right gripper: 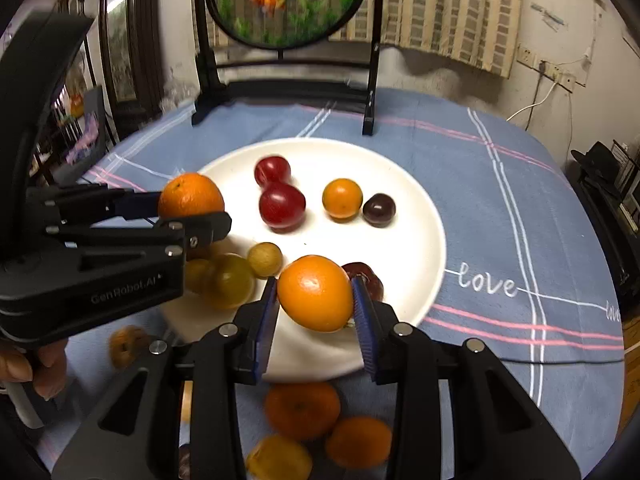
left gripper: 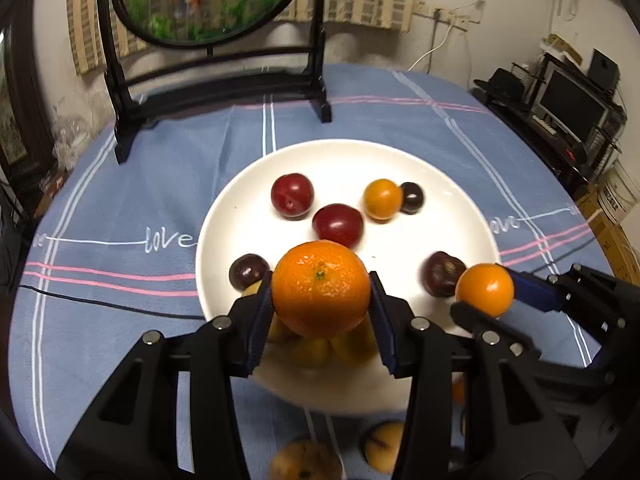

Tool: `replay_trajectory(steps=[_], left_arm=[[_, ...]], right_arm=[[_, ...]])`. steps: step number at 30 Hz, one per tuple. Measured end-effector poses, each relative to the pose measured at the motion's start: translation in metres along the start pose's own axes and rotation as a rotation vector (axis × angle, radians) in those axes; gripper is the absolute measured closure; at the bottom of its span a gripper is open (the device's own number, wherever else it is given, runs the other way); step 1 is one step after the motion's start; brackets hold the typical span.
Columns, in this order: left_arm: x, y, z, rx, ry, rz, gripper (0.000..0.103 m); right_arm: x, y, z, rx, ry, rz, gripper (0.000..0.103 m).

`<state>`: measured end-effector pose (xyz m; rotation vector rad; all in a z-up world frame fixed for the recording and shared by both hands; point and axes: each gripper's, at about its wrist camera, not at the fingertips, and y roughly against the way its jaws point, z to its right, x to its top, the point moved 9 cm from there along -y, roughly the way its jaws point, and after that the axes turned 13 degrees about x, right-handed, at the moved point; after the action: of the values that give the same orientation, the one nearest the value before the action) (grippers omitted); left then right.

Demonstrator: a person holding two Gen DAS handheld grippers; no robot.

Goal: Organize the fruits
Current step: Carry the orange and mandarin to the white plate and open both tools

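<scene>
Partway through, judging by the layout. Already on the white plate [left gripper: 240,184]: two red plums [left gripper: 292,195], a small orange [left gripper: 382,199] with a dark plum [left gripper: 412,197] touching it, two more dark plums [left gripper: 248,271] nearer the tools, and a cluster of yellow-green fruit [right gripper: 230,280] just ahead and left of the right gripper [right gripper: 316,294].

Both tools loaded. Left gripper [left gripper: 321,294] clamped narrow on a large orange [left gripper: 321,289], held above the near part of the plate. Right gripper likewise pinched on a smaller, smoother orange [right gripper: 315,293], hanging over the plate's near edge, just beside the left tool. Neither fruit set down yet.

Left to do: release both oranges onto the plate, then fetch the loose fruit on the blue tablecloth [right gripper: 480,184] beneath and behind the right fingers [right gripper: 268,320]: two oranges [right gripper: 302,410], a yellowish fruit [right gripper: 280,458], another to the left [right gripper: 128,346]. Blurred down there, so possibly one or two more. Roughly half finished, at a guess.
</scene>
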<state>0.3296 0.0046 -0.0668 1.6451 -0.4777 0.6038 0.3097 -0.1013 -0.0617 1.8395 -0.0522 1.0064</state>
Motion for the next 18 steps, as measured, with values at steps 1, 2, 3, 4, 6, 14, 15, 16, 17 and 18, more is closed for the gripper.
replay_trajectory(steps=[1,2,3,4,6,14,15,16,17,18], left_arm=[[0.001,-0.007,0.000,-0.006,0.008,-0.015,0.057],[0.003,-0.013,-0.001,-0.011,0.014,-0.027,0.057],[0.003,-0.018,-0.001,-0.014,0.019,-0.037,0.057],[0.003,-0.023,-0.001,-0.014,0.025,-0.045,0.057],[0.005,-0.028,-0.002,-0.007,0.037,-0.048,0.057],[0.007,0.000,-0.006,0.009,0.032,0.027,0.016],[0.006,0.005,-0.006,0.004,0.035,0.031,0.015],[0.005,0.012,-0.008,0.003,0.039,0.043,0.013],[0.003,0.016,-0.009,0.007,0.041,0.051,0.012],[0.001,0.021,-0.011,0.014,0.043,0.059,0.011]], right_arm=[[0.000,-0.005,0.001,-0.002,0.005,-0.012,0.066],[-0.001,-0.012,0.001,-0.003,0.008,-0.029,0.066],[-0.001,-0.017,0.003,-0.002,0.001,-0.041,0.066],[-0.002,-0.021,0.005,0.002,-0.010,-0.050,0.066],[-0.001,-0.026,0.008,0.026,-0.044,-0.051,0.062],[-0.006,-0.008,0.008,0.038,-0.078,-0.022,0.041],[-0.008,-0.004,0.008,0.045,-0.088,-0.021,0.040],[-0.010,0.000,0.008,0.051,-0.101,-0.019,0.040],[-0.013,0.004,0.009,0.055,-0.119,-0.016,0.040],[-0.016,0.009,0.009,0.057,-0.131,-0.015,0.040]])
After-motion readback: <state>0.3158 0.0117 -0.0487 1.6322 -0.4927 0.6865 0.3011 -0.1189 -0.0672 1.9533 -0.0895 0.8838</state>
